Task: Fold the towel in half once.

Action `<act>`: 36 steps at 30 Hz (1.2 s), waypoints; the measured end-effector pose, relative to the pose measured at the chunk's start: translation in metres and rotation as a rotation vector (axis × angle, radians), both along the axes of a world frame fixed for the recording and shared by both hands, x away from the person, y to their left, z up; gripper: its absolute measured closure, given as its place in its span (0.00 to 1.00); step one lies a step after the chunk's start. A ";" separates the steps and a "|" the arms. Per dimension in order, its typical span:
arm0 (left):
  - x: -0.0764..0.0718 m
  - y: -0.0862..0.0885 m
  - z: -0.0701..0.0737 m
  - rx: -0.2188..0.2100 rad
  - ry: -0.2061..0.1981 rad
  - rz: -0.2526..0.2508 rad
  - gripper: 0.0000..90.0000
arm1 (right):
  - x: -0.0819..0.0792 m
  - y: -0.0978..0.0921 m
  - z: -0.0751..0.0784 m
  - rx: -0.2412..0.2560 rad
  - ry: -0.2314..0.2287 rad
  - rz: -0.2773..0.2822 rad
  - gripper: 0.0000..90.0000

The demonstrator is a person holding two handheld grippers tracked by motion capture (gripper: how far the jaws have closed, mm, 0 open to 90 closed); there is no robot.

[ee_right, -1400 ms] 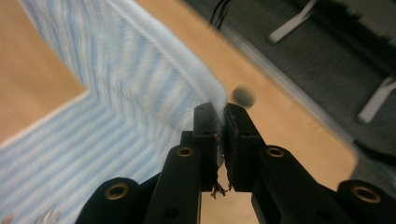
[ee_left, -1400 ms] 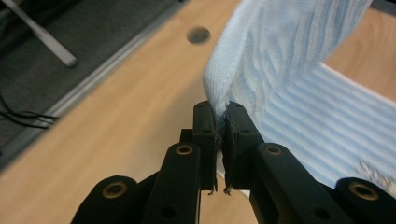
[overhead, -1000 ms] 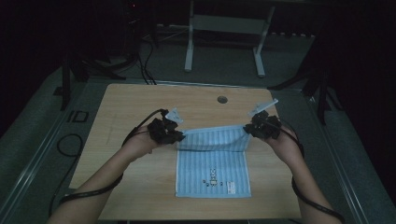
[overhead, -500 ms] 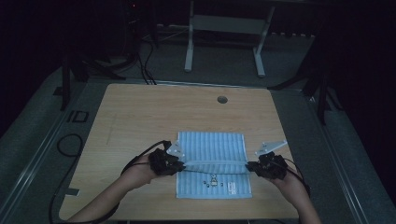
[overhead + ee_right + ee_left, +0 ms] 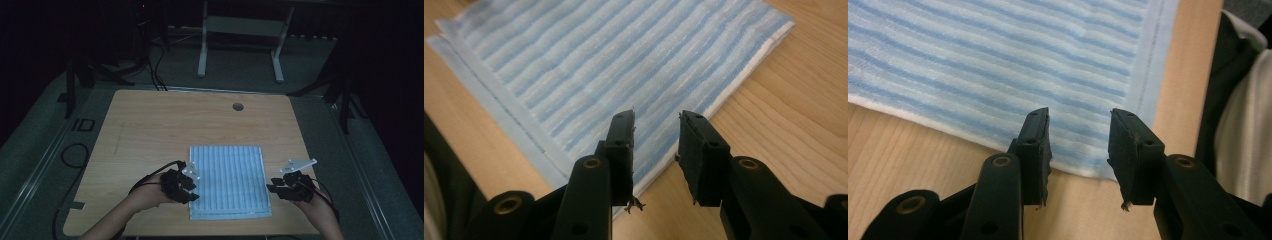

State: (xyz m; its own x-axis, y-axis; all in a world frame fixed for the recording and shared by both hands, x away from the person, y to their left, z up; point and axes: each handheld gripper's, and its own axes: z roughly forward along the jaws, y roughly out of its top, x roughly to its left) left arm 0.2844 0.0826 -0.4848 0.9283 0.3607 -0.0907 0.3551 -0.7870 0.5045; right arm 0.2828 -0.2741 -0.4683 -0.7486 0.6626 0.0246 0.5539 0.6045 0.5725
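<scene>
A dark room surrounds a pale wooden table, with a white metal frame on the floor beyond its far edge at 12 o'clock and a small round hole near that edge. In the high view a blue striped cloth lies folded flat on the near half of the table, close to the front edge. The left gripper sits at the cloth's 9 o'clock side, its tips over the left border, while the right gripper rests at 3 o'clock, just beside the right border. Cables trail back from both toward the person's forearms.

In the left gripper view the jaws stand apart, released, holding nothing; the cloth spreads from 10 to 1 o'clock, its white edge passing just beyond the tips, and bare wood shows below.

In the right gripper view the jaws are likewise parted and empty. The cloth lies ahead toward 11 o'clock, its layered edges stacked at the left, its near border running under the tips.
</scene>
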 end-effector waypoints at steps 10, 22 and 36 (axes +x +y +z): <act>0.021 -0.017 -0.033 0.028 0.034 0.025 0.62 | 0.026 0.033 -0.045 -0.061 0.069 0.049 0.73; 0.032 0.000 -0.043 0.043 0.038 0.063 0.61 | 0.046 0.053 -0.060 -0.104 0.054 0.058 0.67; 0.056 0.032 -0.045 0.019 0.046 0.140 0.58 | 0.062 0.084 -0.061 -0.116 0.029 0.082 0.63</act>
State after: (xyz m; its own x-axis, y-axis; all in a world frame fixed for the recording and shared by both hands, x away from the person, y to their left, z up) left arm 0.3408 0.1151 -0.5294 0.8639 0.4881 -0.1244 0.4844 -0.7374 0.4707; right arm 0.3447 -0.1901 -0.5294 -0.8003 0.5990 -0.0267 0.5152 0.7098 0.4805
